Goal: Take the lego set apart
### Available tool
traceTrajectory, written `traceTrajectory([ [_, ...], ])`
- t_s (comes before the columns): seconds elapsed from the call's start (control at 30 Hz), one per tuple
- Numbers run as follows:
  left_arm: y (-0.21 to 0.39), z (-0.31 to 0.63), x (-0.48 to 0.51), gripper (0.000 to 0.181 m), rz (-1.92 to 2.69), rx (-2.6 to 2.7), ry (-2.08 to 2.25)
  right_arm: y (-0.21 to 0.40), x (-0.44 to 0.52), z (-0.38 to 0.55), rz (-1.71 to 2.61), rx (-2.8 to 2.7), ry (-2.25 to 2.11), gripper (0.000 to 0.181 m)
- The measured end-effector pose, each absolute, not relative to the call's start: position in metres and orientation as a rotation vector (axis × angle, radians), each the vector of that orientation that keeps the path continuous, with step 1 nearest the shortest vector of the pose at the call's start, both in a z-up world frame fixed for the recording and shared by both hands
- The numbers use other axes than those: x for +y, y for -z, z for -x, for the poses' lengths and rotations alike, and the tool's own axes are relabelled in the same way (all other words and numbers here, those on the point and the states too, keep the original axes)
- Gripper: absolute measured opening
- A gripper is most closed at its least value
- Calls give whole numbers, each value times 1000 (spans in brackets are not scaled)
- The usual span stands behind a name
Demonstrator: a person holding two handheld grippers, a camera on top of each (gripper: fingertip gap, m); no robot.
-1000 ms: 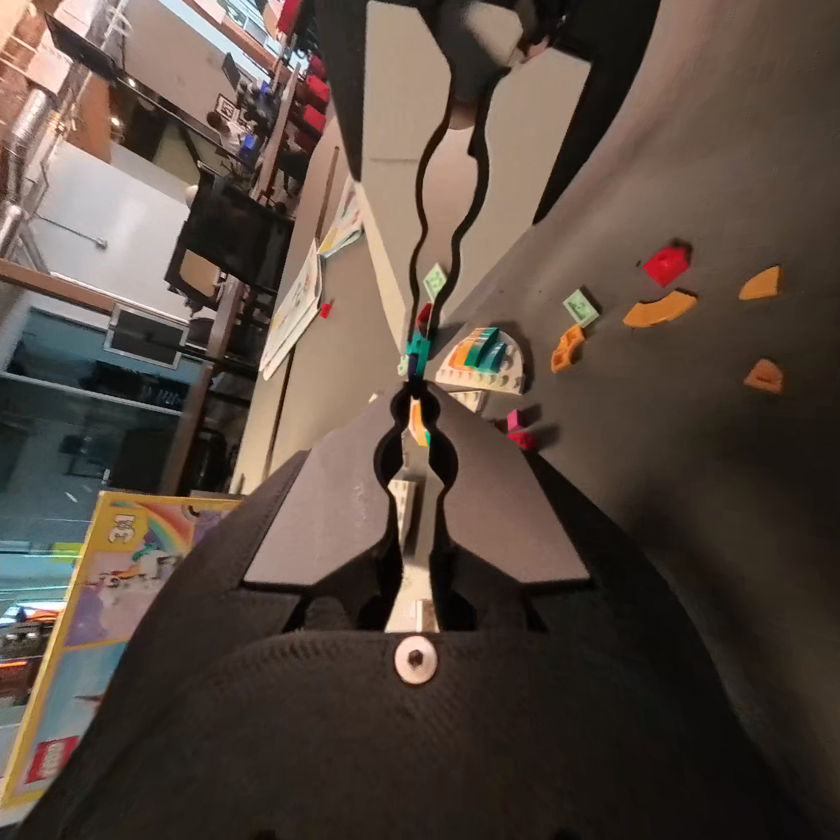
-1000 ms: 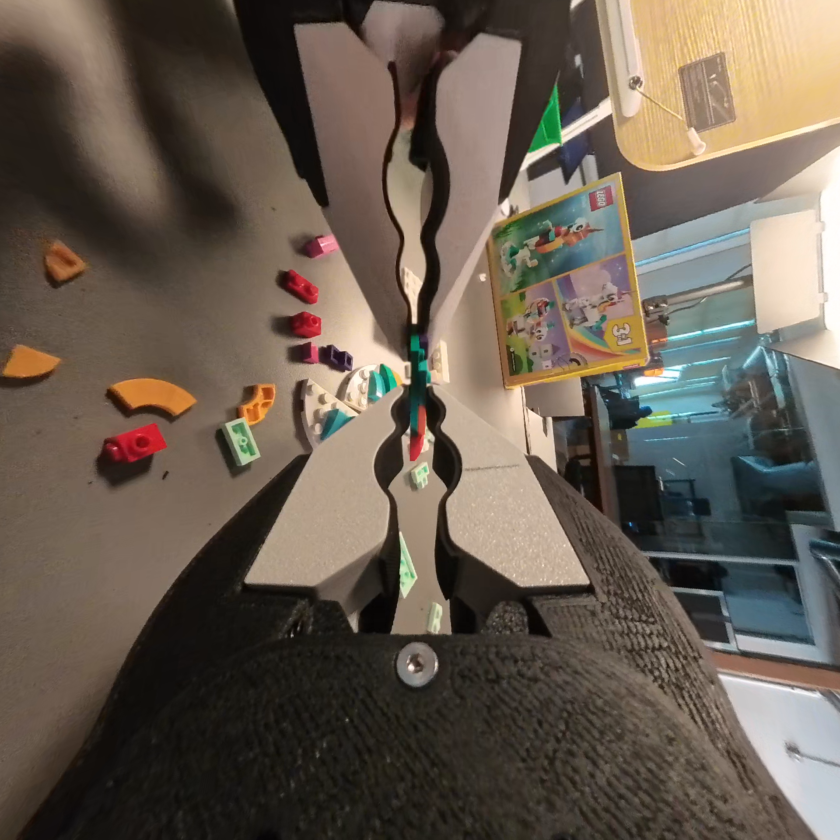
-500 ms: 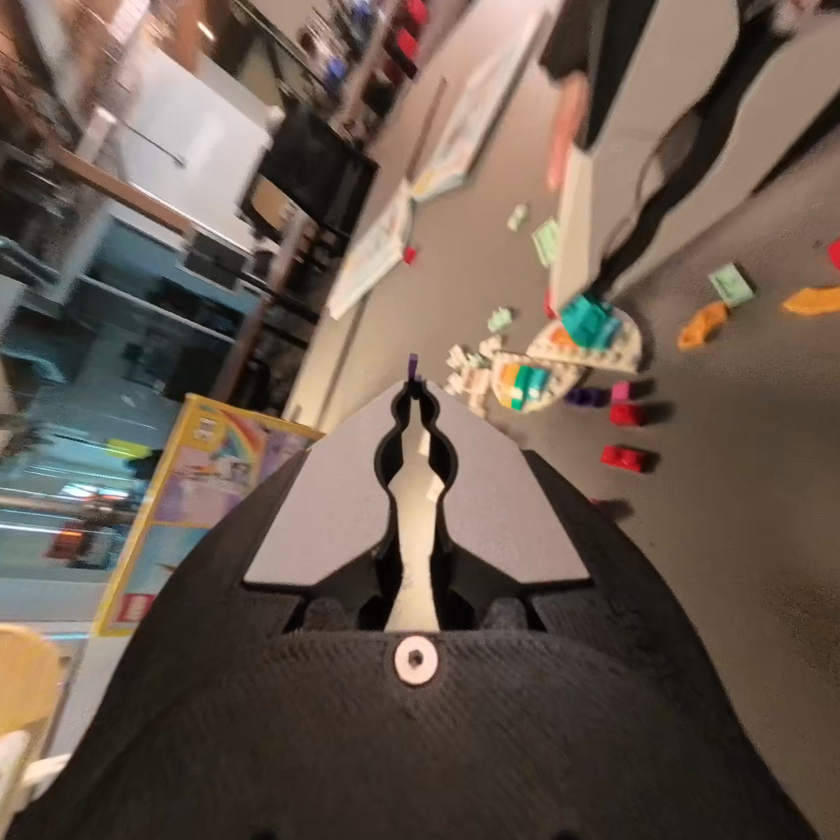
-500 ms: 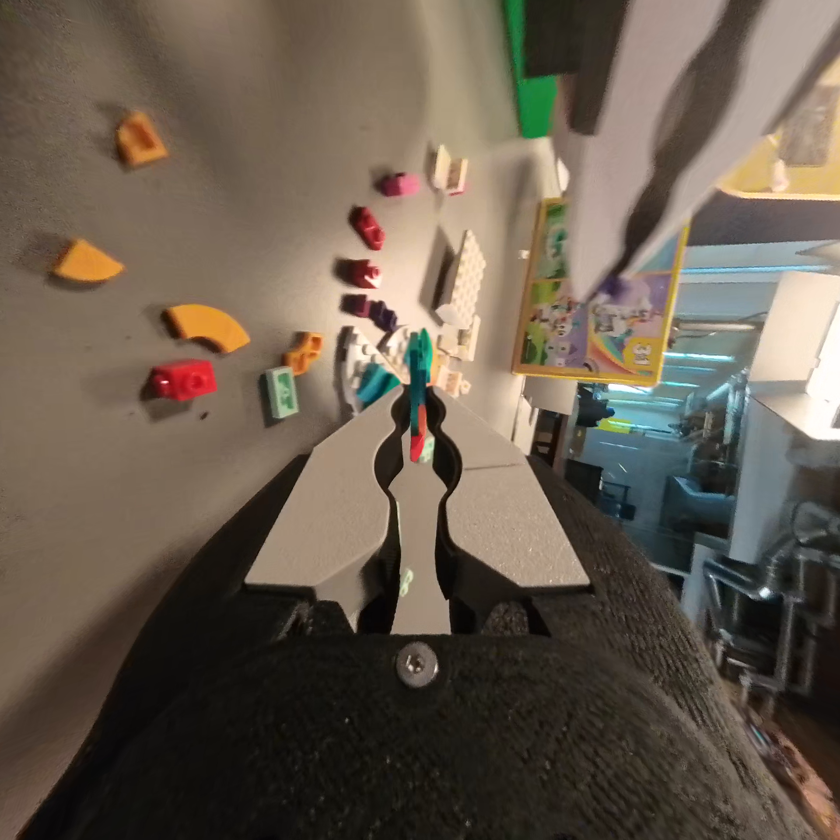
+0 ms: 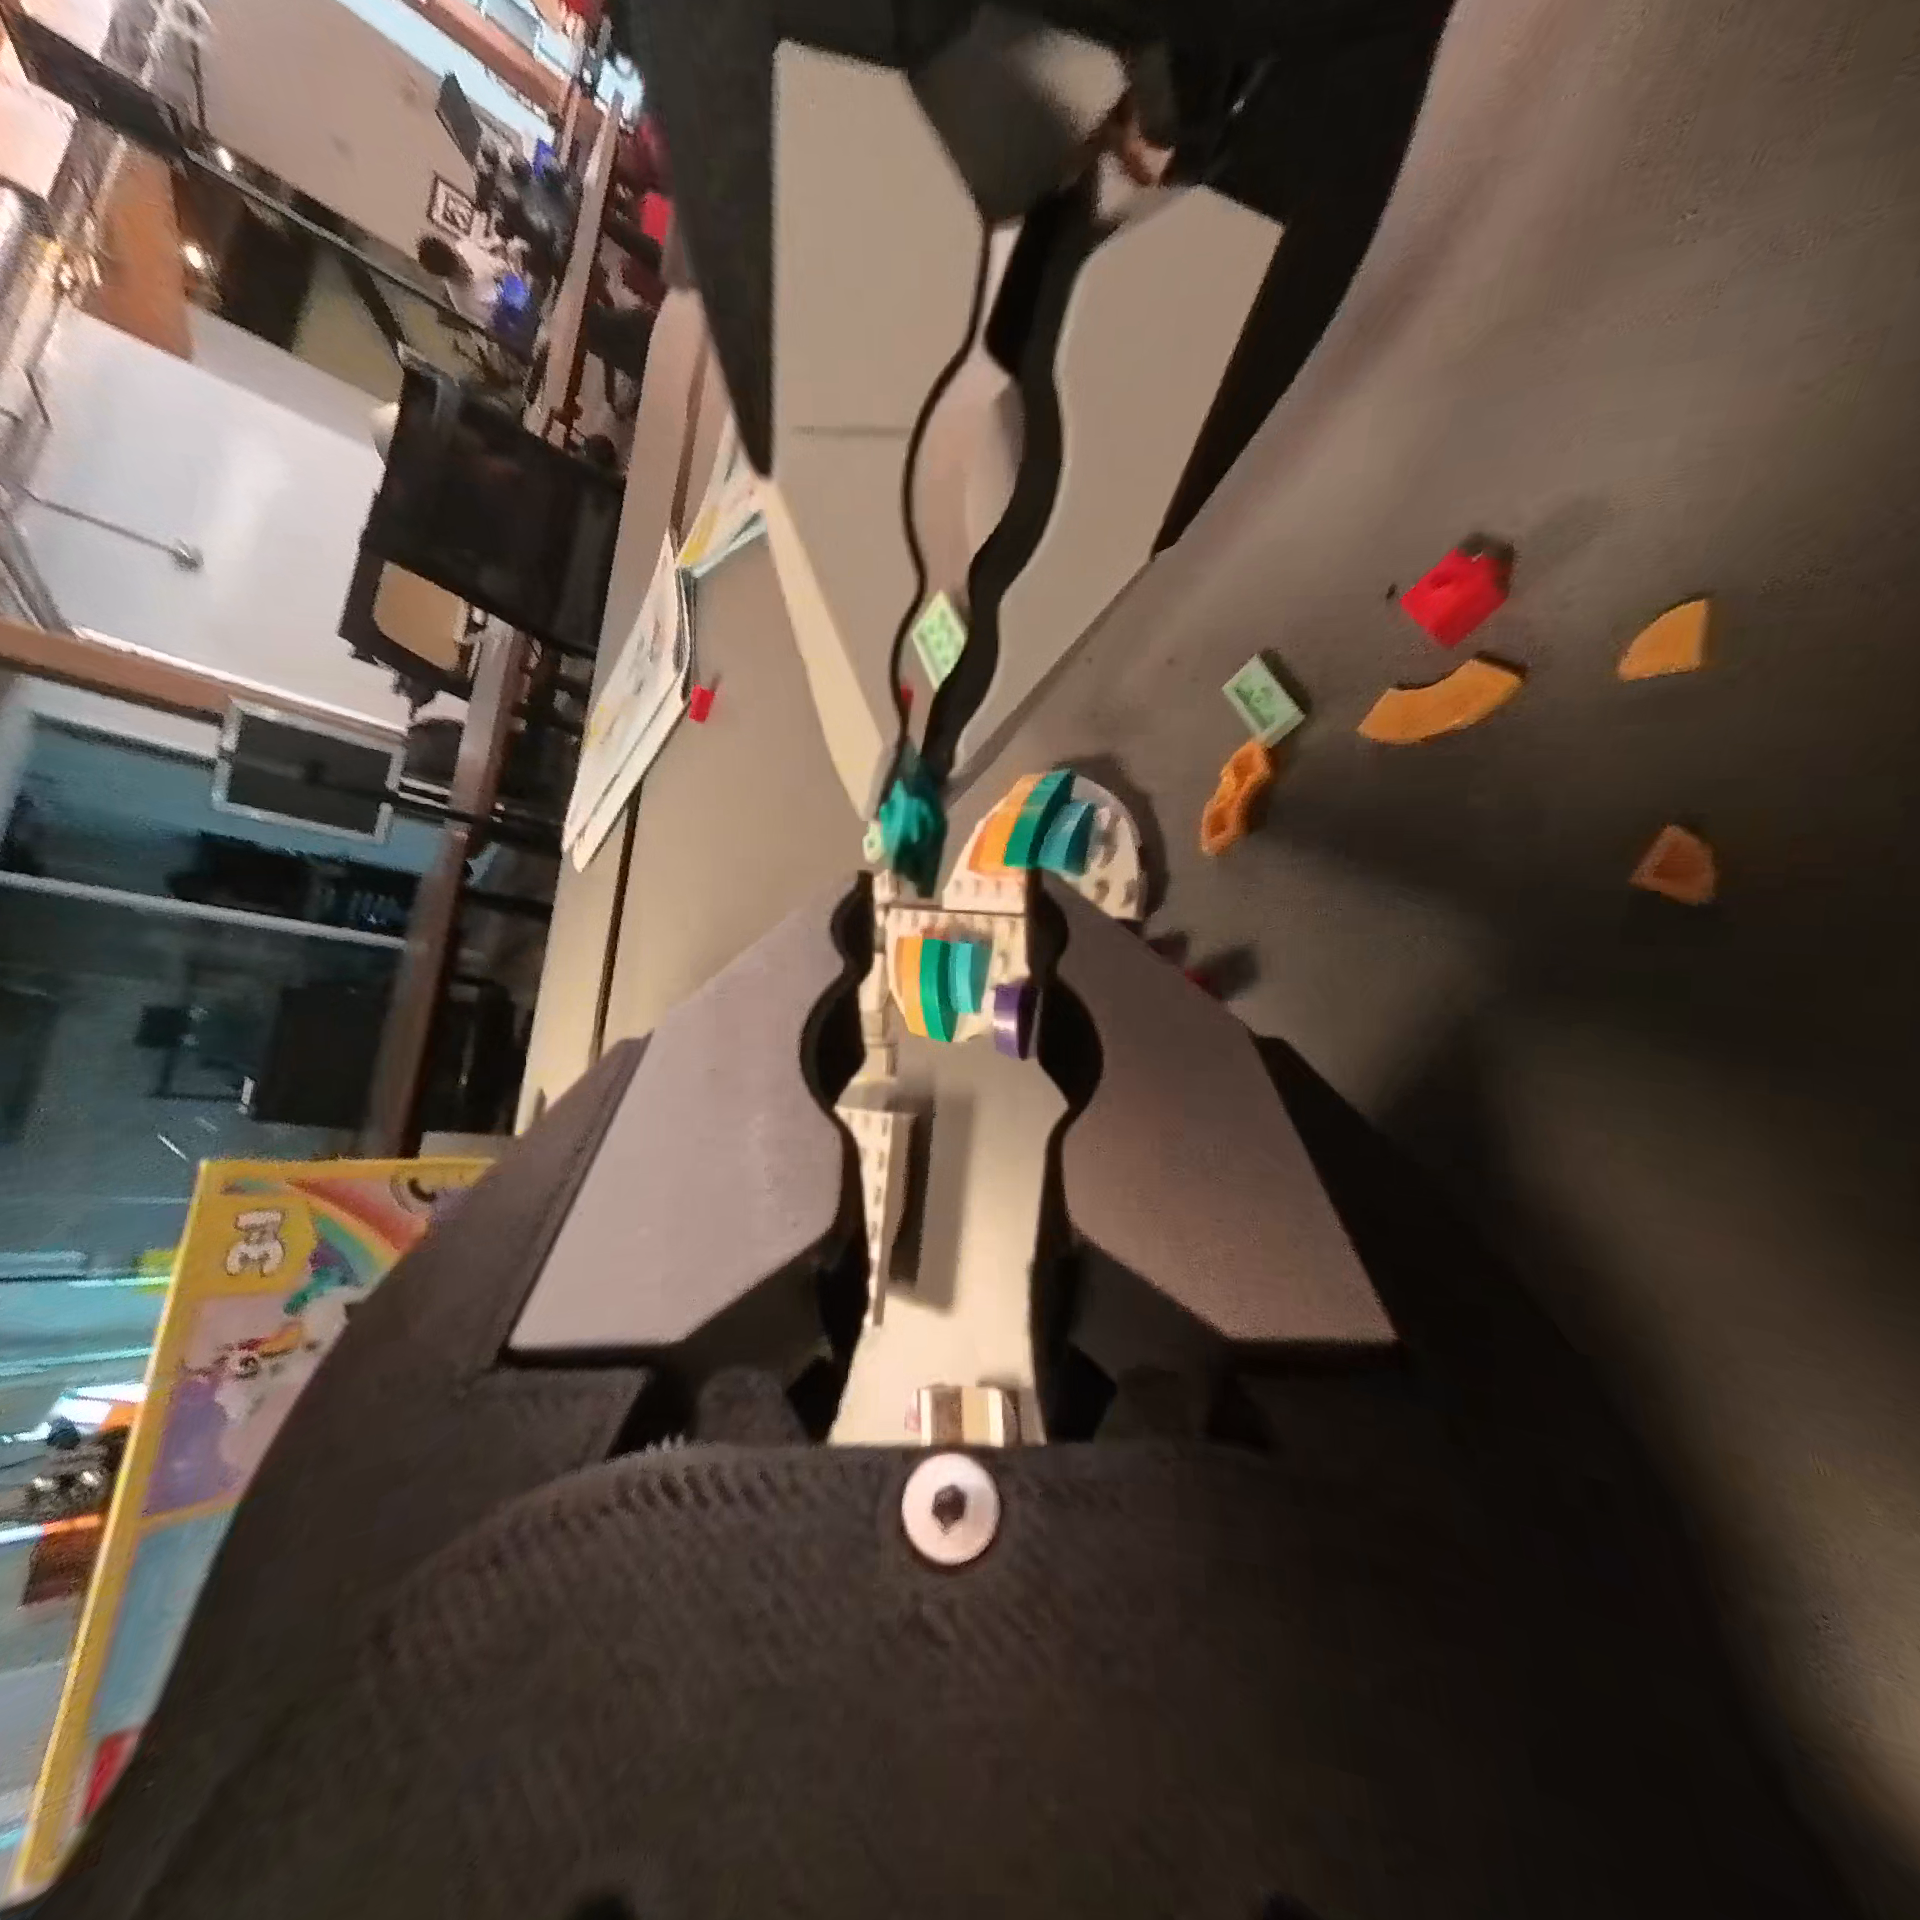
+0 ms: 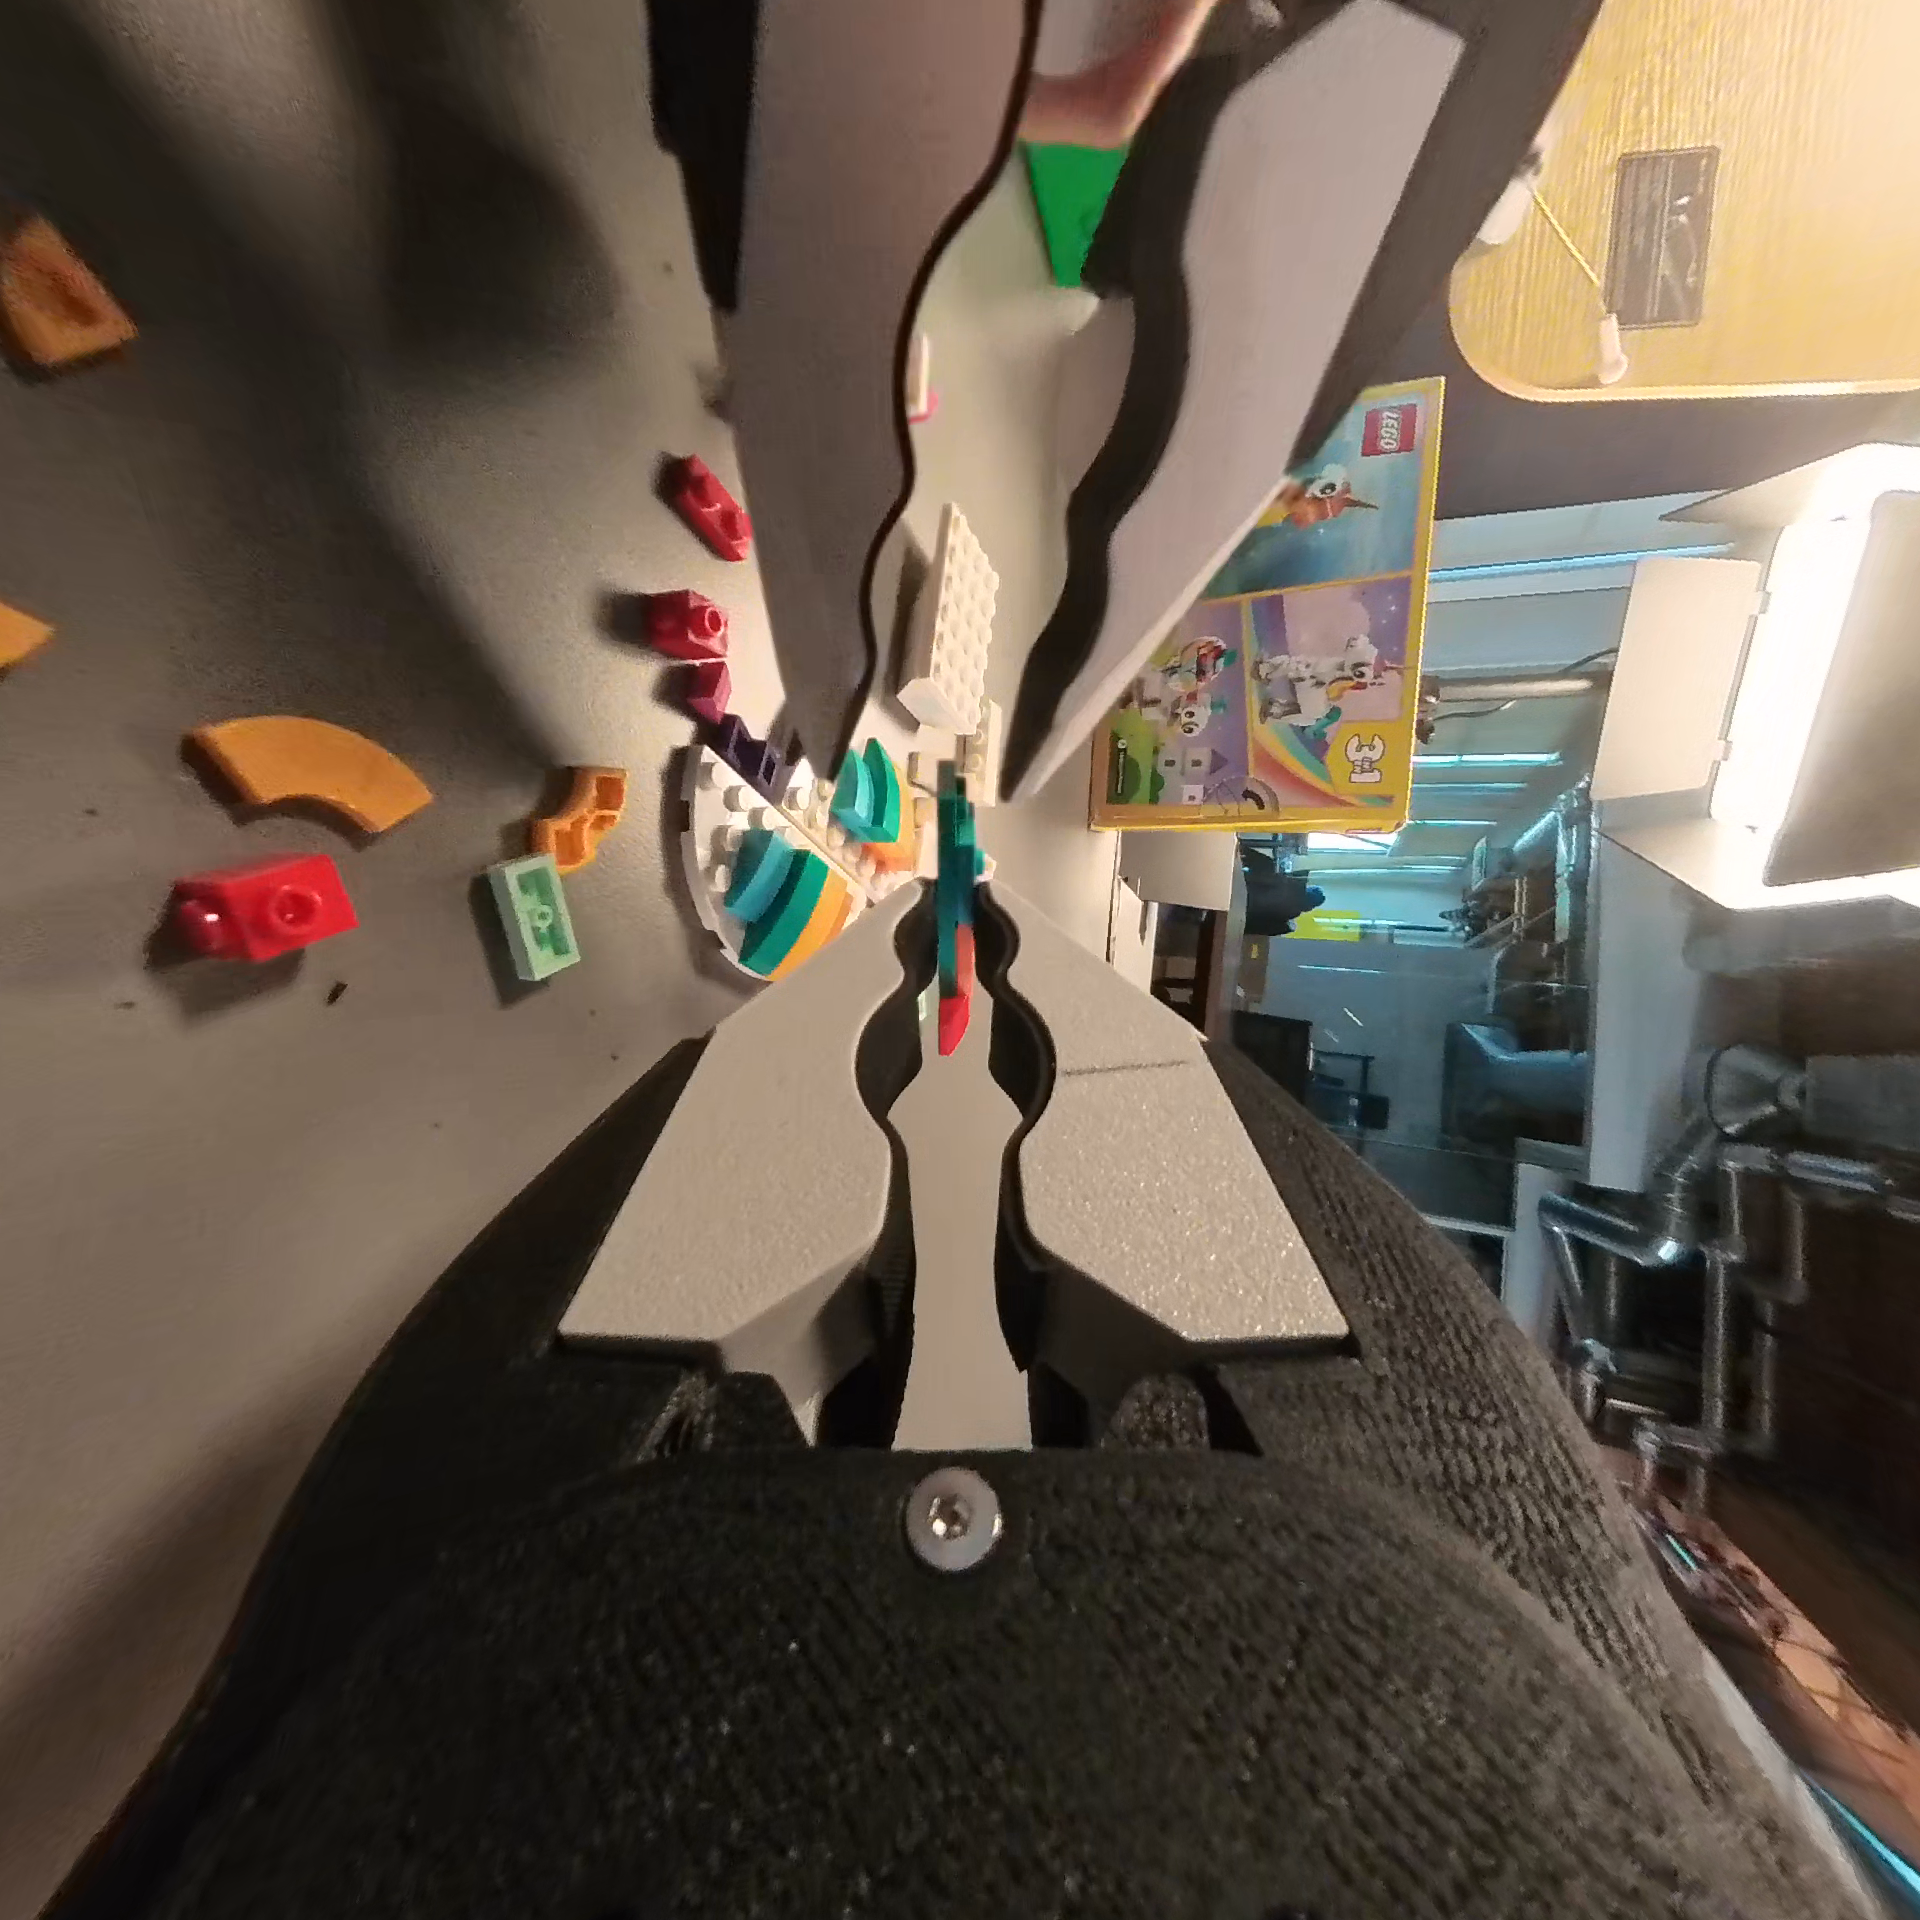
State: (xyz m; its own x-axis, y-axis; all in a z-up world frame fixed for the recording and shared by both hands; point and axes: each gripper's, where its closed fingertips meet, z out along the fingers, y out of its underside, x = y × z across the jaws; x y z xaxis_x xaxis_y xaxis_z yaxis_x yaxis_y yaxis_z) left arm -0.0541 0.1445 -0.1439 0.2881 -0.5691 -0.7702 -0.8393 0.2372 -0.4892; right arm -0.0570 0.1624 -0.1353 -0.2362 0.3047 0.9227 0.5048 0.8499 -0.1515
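Loose bricks are already lying across the tabletop (image 6: pixel 312 1195), while the right tool (image 6: pixel 954 914) is pinching a teal-and-red stack (image 6: pixel 954 935), the left tool (image 5: pixel 951 914) is gaping wide, and two stacked white half-round plates (image 6: pixel 727 821) are waiting.

Printed writing shows on the yellow toy box (image 6: pixel 1288 665) and a dark plate (image 6: pixel 1660 239) — not transcribed.

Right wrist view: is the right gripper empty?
No. The right gripper is shut on a thin teal-and-red lego piece pinched between its fingertips.
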Motion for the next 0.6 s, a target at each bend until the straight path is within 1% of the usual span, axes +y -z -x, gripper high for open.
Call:
traceTrajectory([
  [0.1, 136, 53, 146, 7, 1350, 1392, -417, 135, 160, 58, 625, -1835, 182, 4],
  [0.17, 133, 55, 148, 7, 1331, 1385, -457, 133, 161, 59, 643, -1815, 171, 4],
  [0.23, 129, 56, 150, 8, 1405, 1306, -365, 128, 165, 60, 635, -1780, 196, 4],
  [0.27, 127, 55, 151, 9, 1468, 1246, -265, 124, 168, 60, 622, -1750, 228, 4],
  [0.33, 123, 55, 153, 25, 1601, 1109, -11, 113, 176, 58, 579, -1674, 308, 4],
  [0.4, 115, 52, 151, 30, 1681, 953, 303, 103, 180, 56, 529, -1607, 369, 4],
  [0.5, 91, 45, 145, 24, 1671, 687, 838, 89, 180, 54, 470, -1523, 407, 4],
  [0.6, 77, 45, 140, 15, 1623, 547, 1171, 77, 174, 53, 411, -1462, 425, 4],
])
